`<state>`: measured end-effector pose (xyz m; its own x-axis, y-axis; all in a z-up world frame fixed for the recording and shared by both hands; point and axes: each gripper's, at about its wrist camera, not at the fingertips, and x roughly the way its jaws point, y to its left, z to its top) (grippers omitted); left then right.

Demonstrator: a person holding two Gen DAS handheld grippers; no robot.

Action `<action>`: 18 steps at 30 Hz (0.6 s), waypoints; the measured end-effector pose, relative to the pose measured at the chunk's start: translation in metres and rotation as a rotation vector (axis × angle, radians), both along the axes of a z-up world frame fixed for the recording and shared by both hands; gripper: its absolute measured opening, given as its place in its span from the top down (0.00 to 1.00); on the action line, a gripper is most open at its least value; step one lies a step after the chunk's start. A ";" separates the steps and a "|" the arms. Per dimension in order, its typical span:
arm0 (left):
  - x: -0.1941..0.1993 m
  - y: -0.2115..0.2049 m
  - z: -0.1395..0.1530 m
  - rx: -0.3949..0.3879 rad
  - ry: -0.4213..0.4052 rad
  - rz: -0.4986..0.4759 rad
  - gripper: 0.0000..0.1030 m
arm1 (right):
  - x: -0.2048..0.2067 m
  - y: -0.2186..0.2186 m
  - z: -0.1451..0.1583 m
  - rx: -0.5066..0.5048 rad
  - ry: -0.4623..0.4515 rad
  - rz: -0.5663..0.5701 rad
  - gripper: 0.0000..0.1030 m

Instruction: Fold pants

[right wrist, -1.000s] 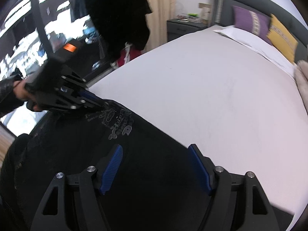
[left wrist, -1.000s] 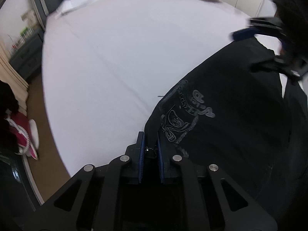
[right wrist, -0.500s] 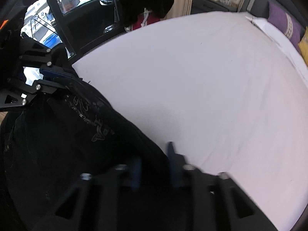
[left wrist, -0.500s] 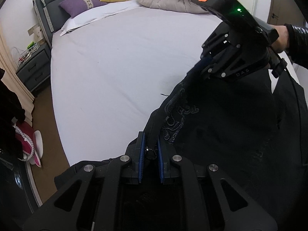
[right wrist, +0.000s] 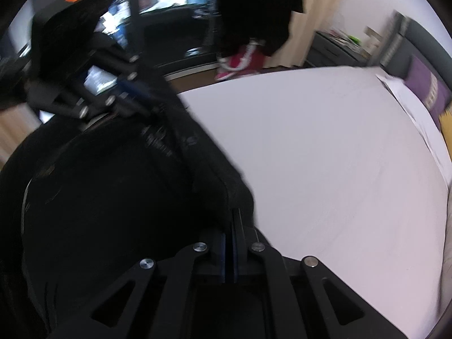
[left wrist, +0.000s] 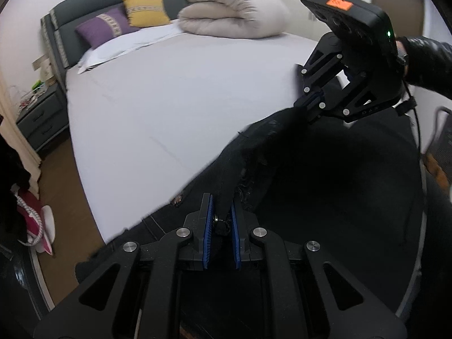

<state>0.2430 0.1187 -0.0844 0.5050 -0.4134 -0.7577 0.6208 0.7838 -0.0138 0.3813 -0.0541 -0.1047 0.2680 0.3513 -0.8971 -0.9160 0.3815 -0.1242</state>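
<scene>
The black pants [left wrist: 325, 186] hang between my two grippers at the near edge of the bed. My left gripper [left wrist: 221, 214] is shut on one end of the top edge of the pants. My right gripper [right wrist: 230, 243] is shut on the other end of that edge [right wrist: 214, 175]. In the left wrist view the right gripper [left wrist: 310, 104] is up and to the right, with the cloth stretched to it. In the right wrist view the left gripper [right wrist: 132, 96] is at upper left, blurred. The rest of the pants hangs dark below.
The white bed sheet [left wrist: 175, 93] spreads ahead. A folded beige duvet [left wrist: 234, 14], a purple pillow [left wrist: 103, 29] and a yellow pillow [left wrist: 144, 11] lie at the headboard. A grey nightstand [left wrist: 39, 115] stands left. Red shoes [right wrist: 240, 62] sit on the wood floor.
My right gripper has shut on the pants edge; it was open a second ago. Both grippers have lifted the edge off the sheet and drawn it back toward the bed's near edge.
</scene>
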 end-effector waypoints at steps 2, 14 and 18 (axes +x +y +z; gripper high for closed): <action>-0.025 -0.005 -0.001 0.015 0.009 -0.039 0.90 | -0.030 -0.002 -0.004 -0.051 -0.022 0.048 0.96; -0.142 -0.057 -0.022 0.130 0.048 -0.180 0.90 | -0.171 -0.003 -0.046 -0.323 -0.294 0.201 0.96; -0.154 -0.062 -0.020 0.154 0.046 -0.242 0.90 | -0.209 -0.001 -0.060 -0.420 -0.370 0.291 0.96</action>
